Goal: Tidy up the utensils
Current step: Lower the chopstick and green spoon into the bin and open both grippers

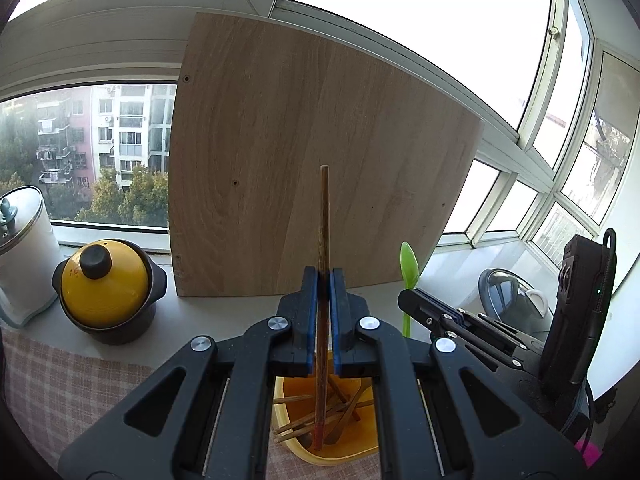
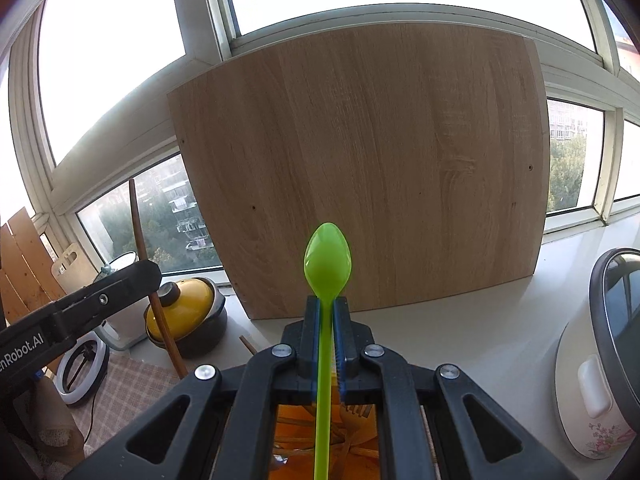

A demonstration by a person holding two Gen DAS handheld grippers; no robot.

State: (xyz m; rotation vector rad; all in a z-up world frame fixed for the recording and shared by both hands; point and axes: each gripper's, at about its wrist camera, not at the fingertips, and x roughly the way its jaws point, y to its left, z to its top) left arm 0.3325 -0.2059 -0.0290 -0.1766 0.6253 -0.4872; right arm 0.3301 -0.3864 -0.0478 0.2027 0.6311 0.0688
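2 views differ: left gripper [image 1: 324, 280] pinches chopstick [image 1: 323, 240]; right gripper [image 2: 326, 308], spoon [image 2: 327, 256].

Strong daylight through windows [image 1: 400, 32], sky blown out white; foreground backlit; heavy fisheye bending, dark corner vignetting.

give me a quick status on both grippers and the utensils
Left gripper shut on chopstick, upright. Right gripper shut on green spoon, bowl up. Yellow bin below both. Nothing in the way.
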